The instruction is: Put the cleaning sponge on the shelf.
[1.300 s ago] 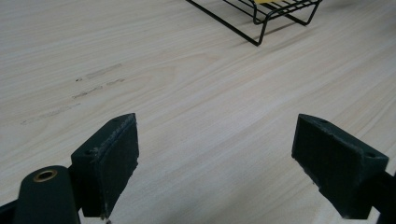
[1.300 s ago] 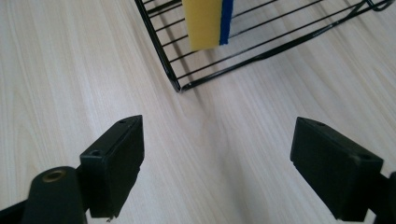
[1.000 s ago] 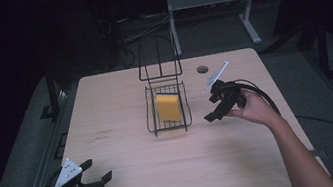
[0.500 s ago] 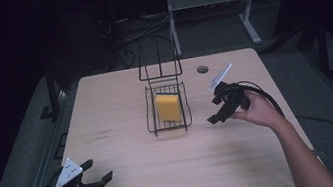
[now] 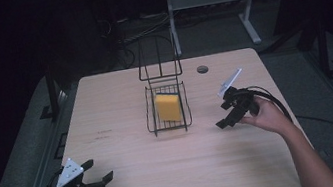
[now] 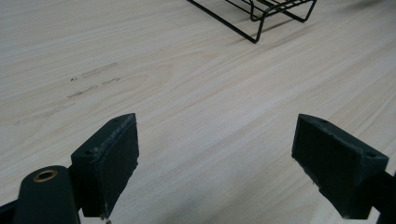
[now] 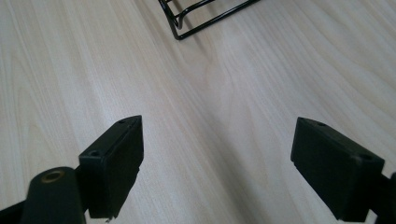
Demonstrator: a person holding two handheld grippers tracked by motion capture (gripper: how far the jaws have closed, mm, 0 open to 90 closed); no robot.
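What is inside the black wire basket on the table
A yellow sponge sits inside the wire basket, leaning on its edge with a dark layer along the top. Its underside and the basket floor beneath it are covered.

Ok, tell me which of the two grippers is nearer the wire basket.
The right gripper: it sits just off the wire basket that holds the yellow sponge, while the left gripper sits back at the table's near left corner. Both are open.
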